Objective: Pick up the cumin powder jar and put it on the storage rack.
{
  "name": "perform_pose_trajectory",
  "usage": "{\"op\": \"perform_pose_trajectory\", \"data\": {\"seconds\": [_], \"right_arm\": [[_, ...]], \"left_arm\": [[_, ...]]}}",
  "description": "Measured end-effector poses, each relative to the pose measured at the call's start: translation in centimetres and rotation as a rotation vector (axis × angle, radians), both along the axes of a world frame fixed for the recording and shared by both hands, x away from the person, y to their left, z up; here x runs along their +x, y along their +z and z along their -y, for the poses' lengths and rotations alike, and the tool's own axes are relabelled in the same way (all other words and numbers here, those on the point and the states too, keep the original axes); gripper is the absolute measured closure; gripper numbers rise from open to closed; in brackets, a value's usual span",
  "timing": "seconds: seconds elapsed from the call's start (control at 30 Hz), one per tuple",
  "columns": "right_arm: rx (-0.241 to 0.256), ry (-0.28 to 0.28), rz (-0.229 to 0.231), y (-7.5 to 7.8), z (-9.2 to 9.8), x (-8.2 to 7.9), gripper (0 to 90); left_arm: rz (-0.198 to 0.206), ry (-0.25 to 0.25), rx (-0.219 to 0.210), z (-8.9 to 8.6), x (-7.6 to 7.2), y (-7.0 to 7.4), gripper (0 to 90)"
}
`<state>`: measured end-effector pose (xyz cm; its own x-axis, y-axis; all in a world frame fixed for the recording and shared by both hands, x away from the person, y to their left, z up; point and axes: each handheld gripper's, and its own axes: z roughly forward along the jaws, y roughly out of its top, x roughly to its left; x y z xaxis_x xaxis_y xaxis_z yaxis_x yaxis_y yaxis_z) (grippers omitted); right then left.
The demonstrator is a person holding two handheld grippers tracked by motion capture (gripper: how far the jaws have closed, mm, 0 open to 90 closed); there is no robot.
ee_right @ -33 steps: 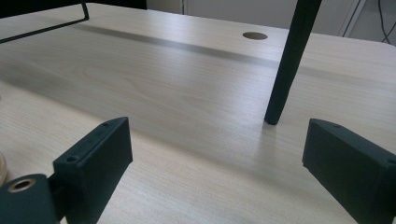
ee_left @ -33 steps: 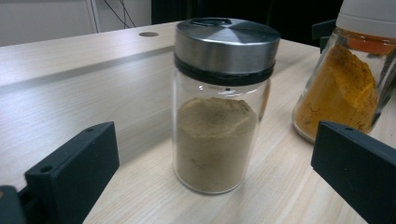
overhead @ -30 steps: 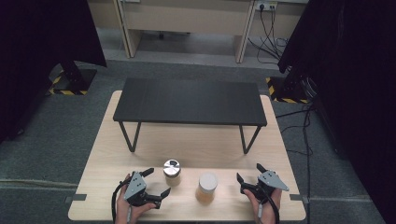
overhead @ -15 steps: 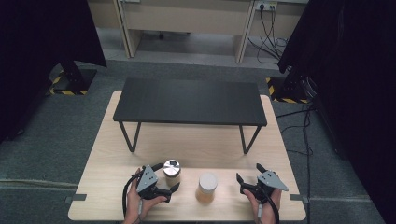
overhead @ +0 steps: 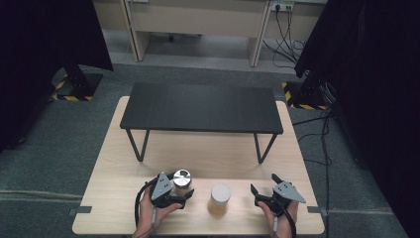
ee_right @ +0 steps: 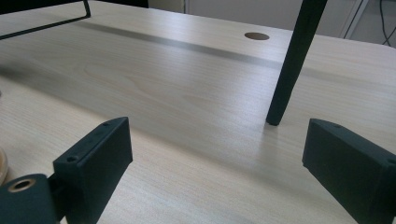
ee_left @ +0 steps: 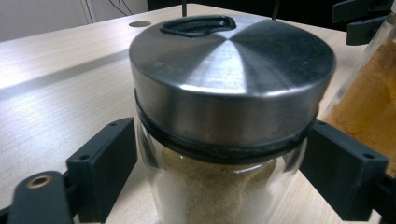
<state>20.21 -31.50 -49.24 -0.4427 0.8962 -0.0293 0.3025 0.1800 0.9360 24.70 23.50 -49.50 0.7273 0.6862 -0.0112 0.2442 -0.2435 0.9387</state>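
Note:
A glass jar with a steel lid (overhead: 182, 178) (ee_left: 231, 93) holds pale brown powder and stands near the front of the wooden table (overhead: 208, 148). My left gripper (overhead: 181, 188) (ee_left: 224, 172) is open, with one jaw on each side of the jar's glass just under the lid. To its right stands a second jar (overhead: 220, 198) (ee_left: 369, 93) with a pale lid and orange-brown powder. My right gripper (overhead: 263, 183) (ee_right: 217, 158) rests open on the table to the right of that jar, with nothing between its jaws.
A low black table (overhead: 200, 106) stands across the back half of the wooden table; one of its thin legs (ee_right: 292, 60) is just ahead of my right gripper. A round cable hole (ee_right: 257, 36) lies beyond it.
My left gripper has moved right and forward up to the steel-lidded jar, so its jaws now stand on both sides of it. The right gripper and both jars have stayed put.

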Motion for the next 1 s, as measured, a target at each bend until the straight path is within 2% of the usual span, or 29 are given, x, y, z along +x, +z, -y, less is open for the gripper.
{"op": "perform_pose_trajectory", "data": {"seconds": [0.47,1.0], "right_arm": [[-0.003,0.002,0.0,0.02,-0.03,0.01,8.6],[-0.013,0.011,-0.004,0.11,-0.08,0.1,8.7]], "left_arm": [[-0.003,-0.008,0.03,0.3,0.3,0.32,29.5],[-0.008,-0.005,0.023,0.22,0.35,0.3,30.4]]}}
